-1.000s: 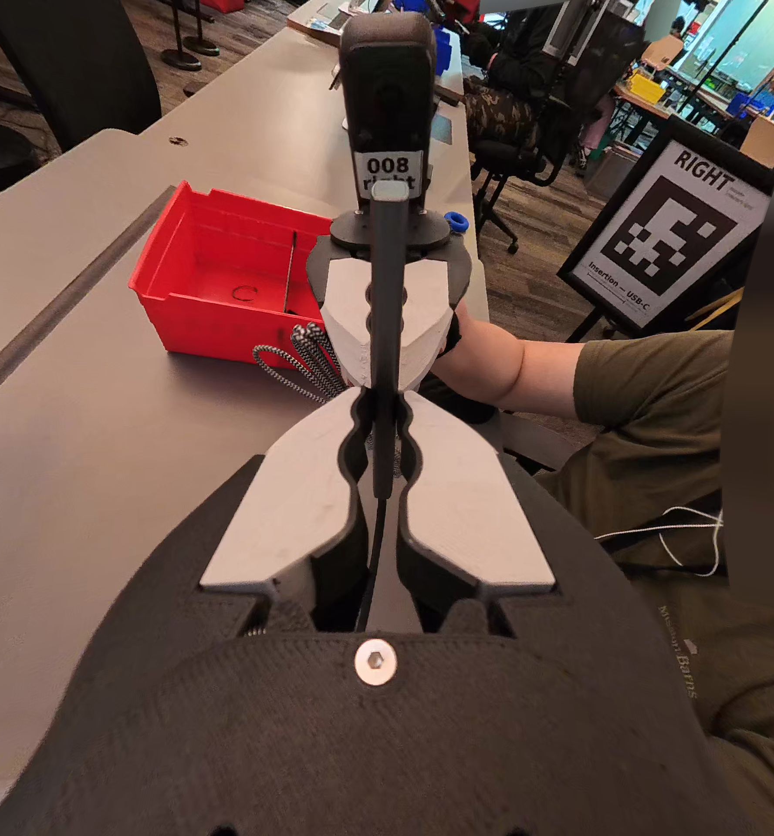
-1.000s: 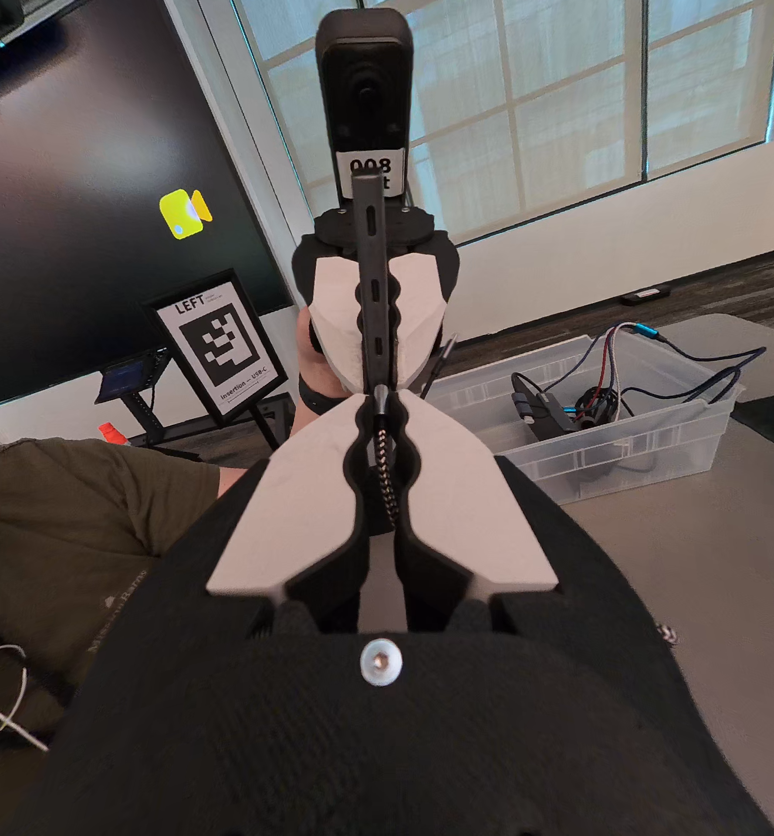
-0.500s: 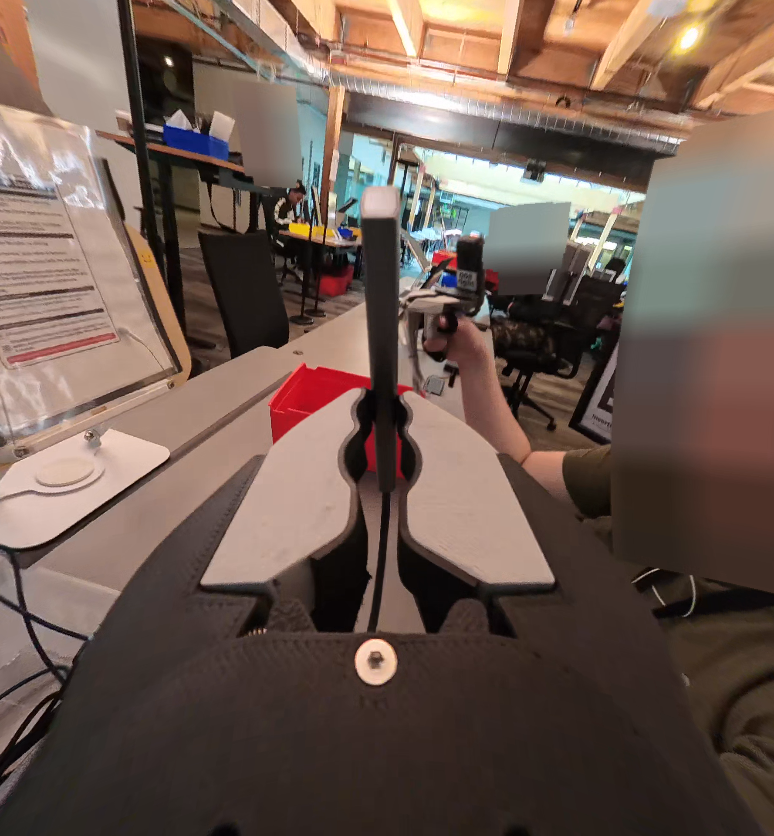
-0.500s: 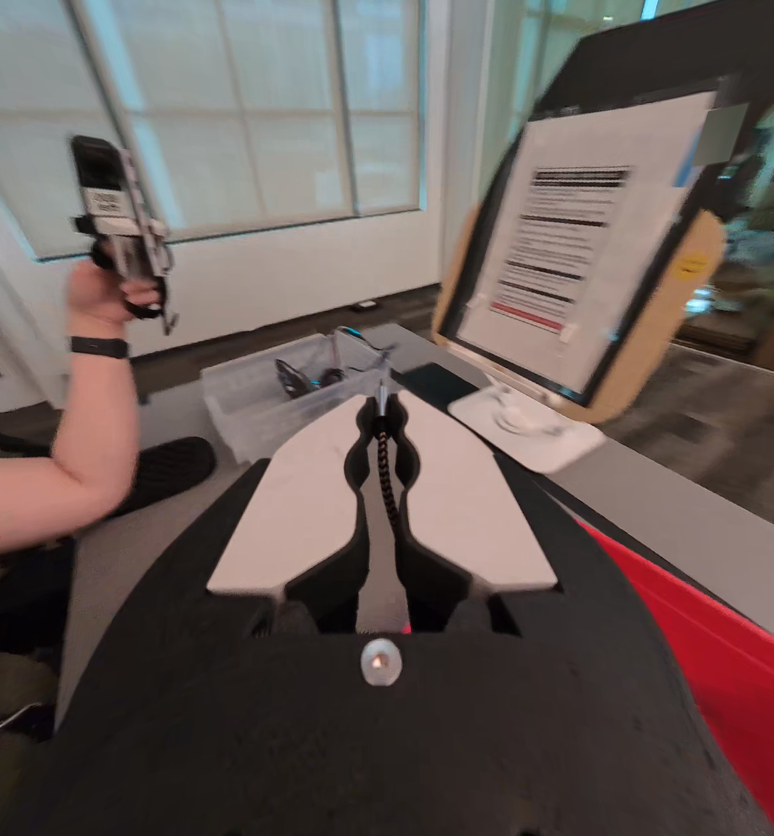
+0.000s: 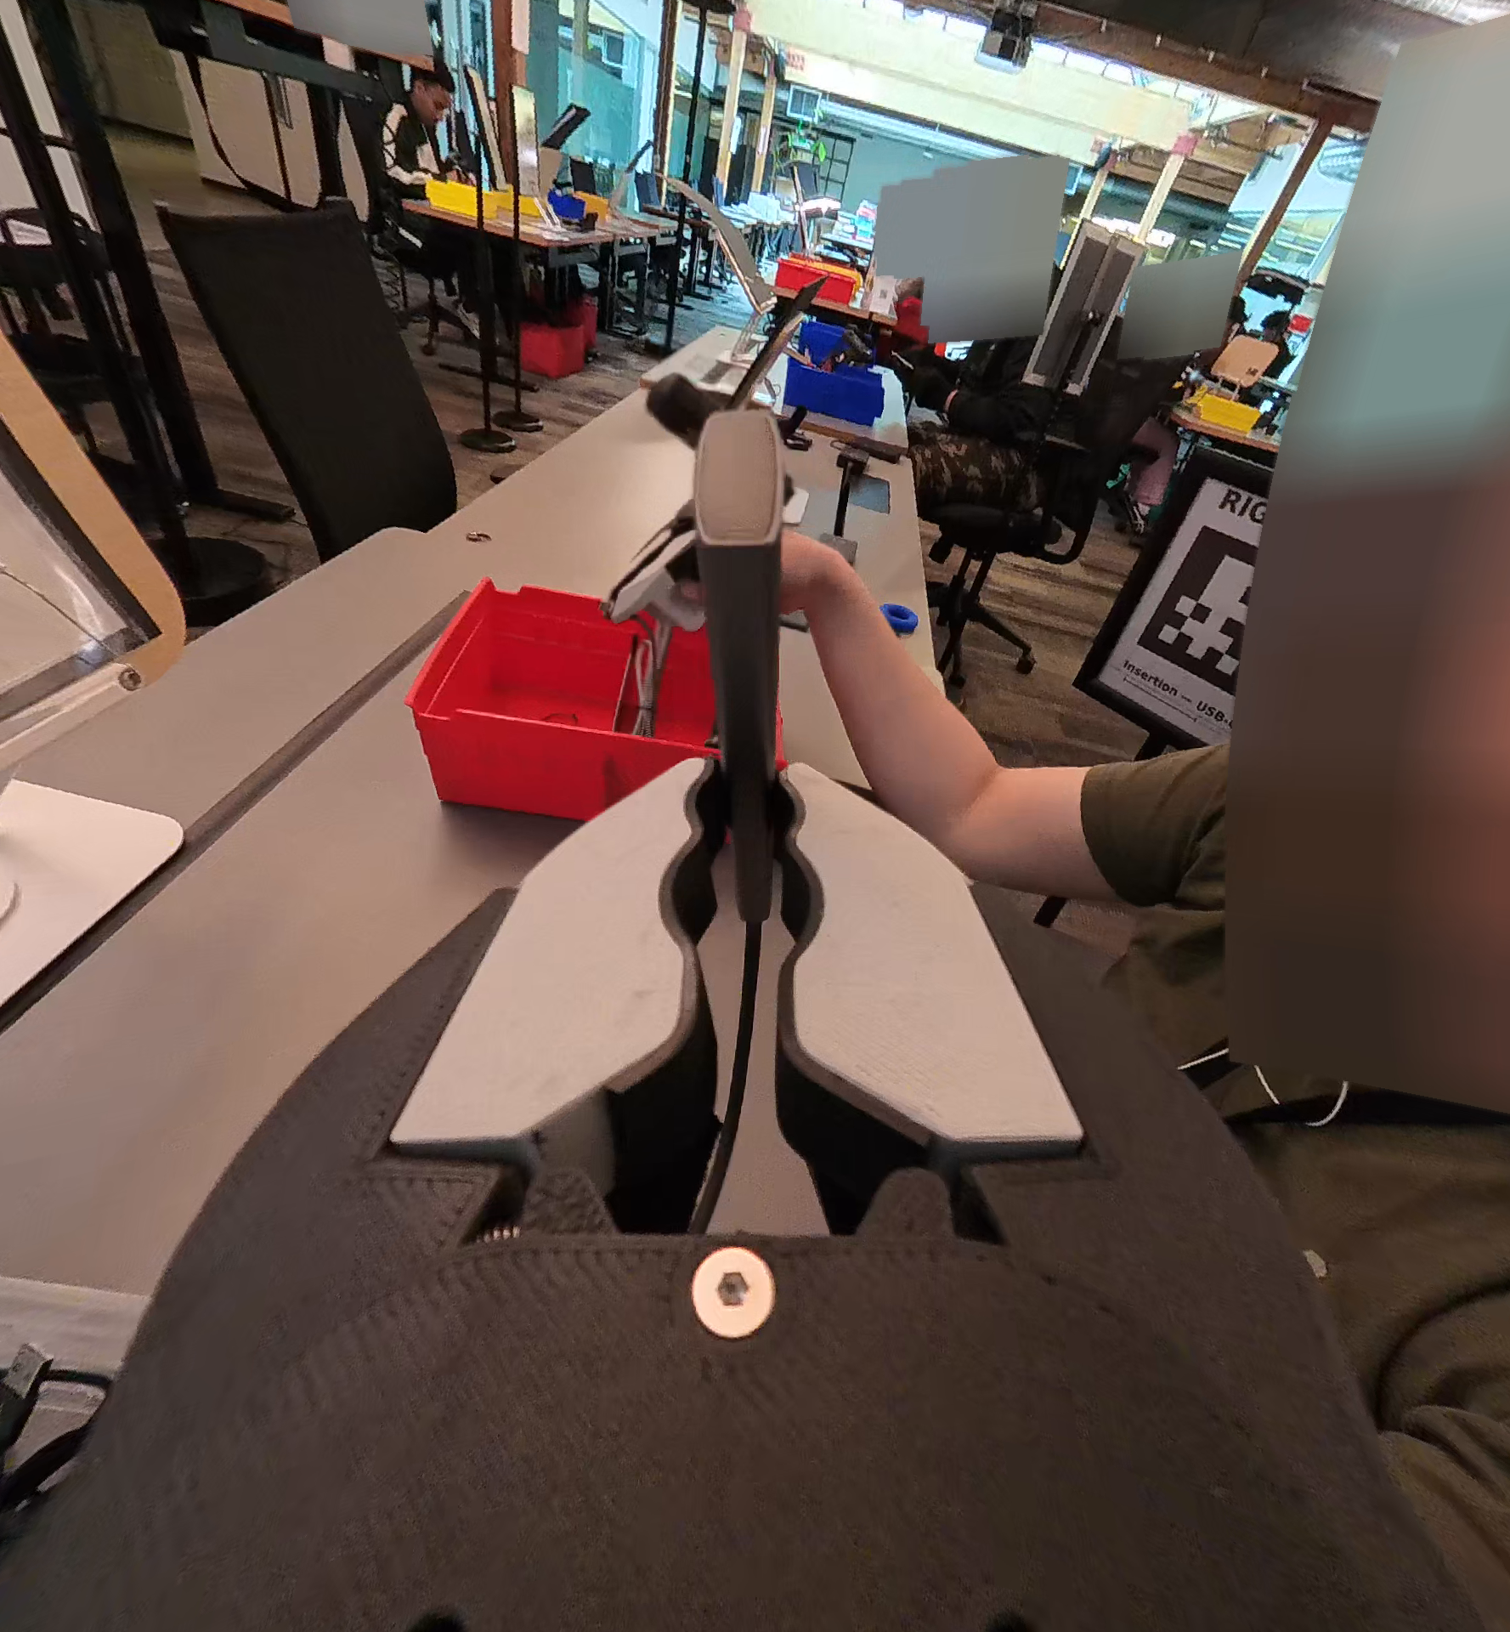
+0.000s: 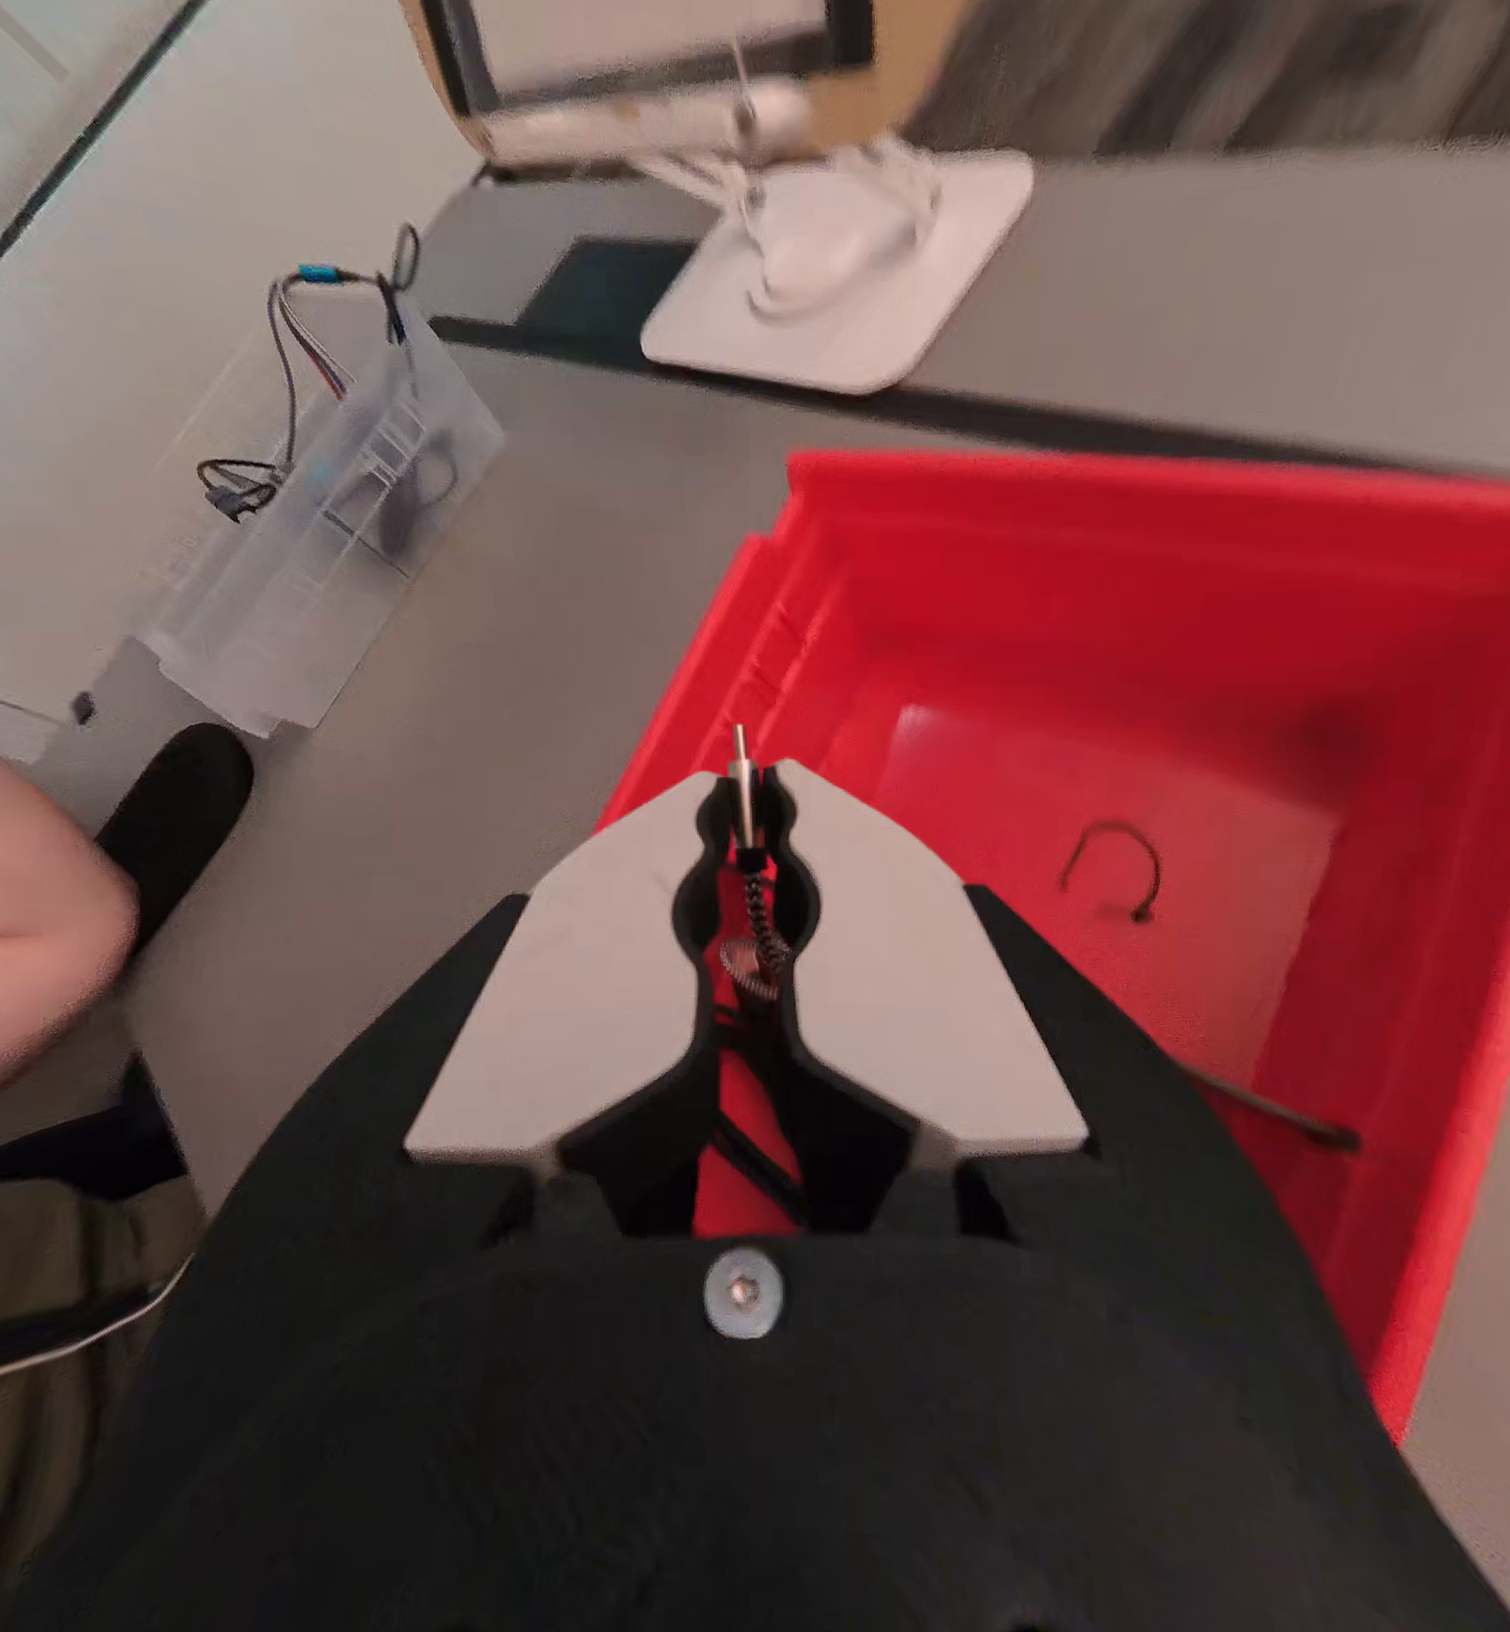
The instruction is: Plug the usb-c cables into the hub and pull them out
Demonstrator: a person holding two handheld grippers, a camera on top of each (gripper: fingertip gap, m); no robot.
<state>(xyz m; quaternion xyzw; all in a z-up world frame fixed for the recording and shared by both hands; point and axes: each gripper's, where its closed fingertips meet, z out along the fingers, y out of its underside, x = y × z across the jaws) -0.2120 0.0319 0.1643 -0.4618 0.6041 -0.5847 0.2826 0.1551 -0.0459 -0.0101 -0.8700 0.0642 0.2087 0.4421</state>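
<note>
My left gripper (image 5: 740,786) is shut on the dark grey hub (image 5: 738,618), which stands upright out of the fingertips; its black lead runs back between the fingers. My right gripper (image 6: 747,777) is shut on a braided black-and-white usb-c cable (image 6: 760,910), its metal plug (image 6: 740,764) poking out past the fingertips. It hangs over the near left wall of the red bin (image 6: 1086,618). In the left wrist view the right gripper (image 5: 654,587) shows far off above the red bin (image 5: 521,733), with the cable hanging from it into the bin.
A grey table (image 5: 204,927) holds the red bin. A clear plastic box (image 6: 310,565) with several cables stands to the left. A white stand base (image 6: 839,265) with a framed sheet stands at the back. A black cable tie (image 6: 1113,870) lies in the bin. There is about 40 cm between the tips of the two grippers.
My right gripper has swung down and away from the hub to above the red bin, still holding the cable. My left gripper has lowered and levelled, the hub still in it.
</note>
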